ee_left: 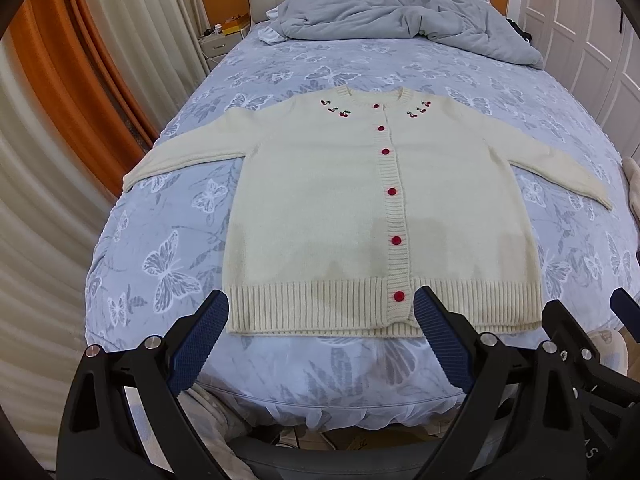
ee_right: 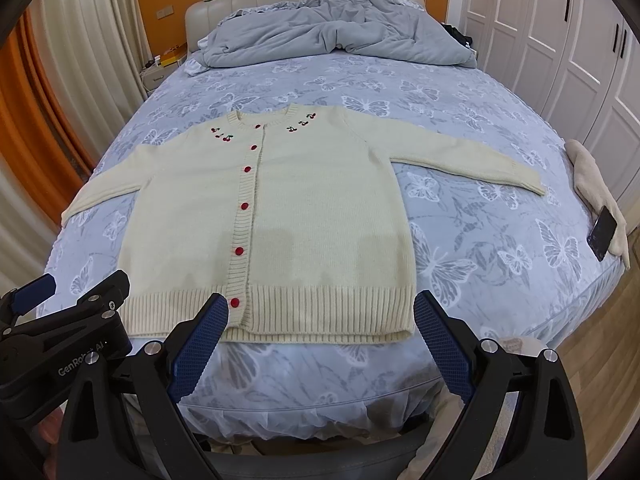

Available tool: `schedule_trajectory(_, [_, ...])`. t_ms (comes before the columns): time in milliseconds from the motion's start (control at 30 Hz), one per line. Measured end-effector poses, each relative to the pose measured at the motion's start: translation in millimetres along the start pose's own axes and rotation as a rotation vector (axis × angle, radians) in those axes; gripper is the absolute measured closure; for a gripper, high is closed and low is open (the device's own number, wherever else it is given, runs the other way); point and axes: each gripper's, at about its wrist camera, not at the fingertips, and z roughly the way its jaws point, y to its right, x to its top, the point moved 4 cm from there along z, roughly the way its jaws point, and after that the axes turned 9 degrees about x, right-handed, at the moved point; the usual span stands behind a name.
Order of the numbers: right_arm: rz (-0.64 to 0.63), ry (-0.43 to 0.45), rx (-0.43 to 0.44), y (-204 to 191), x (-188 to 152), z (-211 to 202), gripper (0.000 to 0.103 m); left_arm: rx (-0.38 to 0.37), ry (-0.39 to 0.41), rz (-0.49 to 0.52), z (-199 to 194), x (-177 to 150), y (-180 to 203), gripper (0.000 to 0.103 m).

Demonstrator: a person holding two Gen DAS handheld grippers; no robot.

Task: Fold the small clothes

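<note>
A cream knit cardigan (ee_left: pixel 320 208) with red buttons and cherry embroidery lies flat and buttoned on the bed, both sleeves spread out; it also shows in the right wrist view (ee_right: pixel 288 220). My left gripper (ee_left: pixel 320 304) is open and empty, held just above the cardigan's ribbed hem near the foot of the bed. My right gripper (ee_right: pixel 320 304) is open and empty, also above the hem, to the right of the left one. The right gripper shows in the left wrist view (ee_left: pixel 584 312), and the left gripper in the right wrist view (ee_right: pixel 76 288).
The bed (ee_left: pixel 200 216) has a blue butterfly sheet. A crumpled grey duvet (ee_left: pixel 400 8) lies at the headboard. A beige cloth (ee_right: pixel 596 188) and a dark phone (ee_right: pixel 603 234) lie at the bed's right edge. Curtains hang on the left, wardrobe doors (ee_right: pixel 560 32) on the right.
</note>
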Motion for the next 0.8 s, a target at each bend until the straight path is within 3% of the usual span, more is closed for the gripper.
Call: schedule_trajectory(800, [0.004, -0.005, 0.001, -1.8, 0.7, -1.5, 0.011, 0.021, 0.002, -0.011, 0.3, 1.1, -3.3, 0.012])
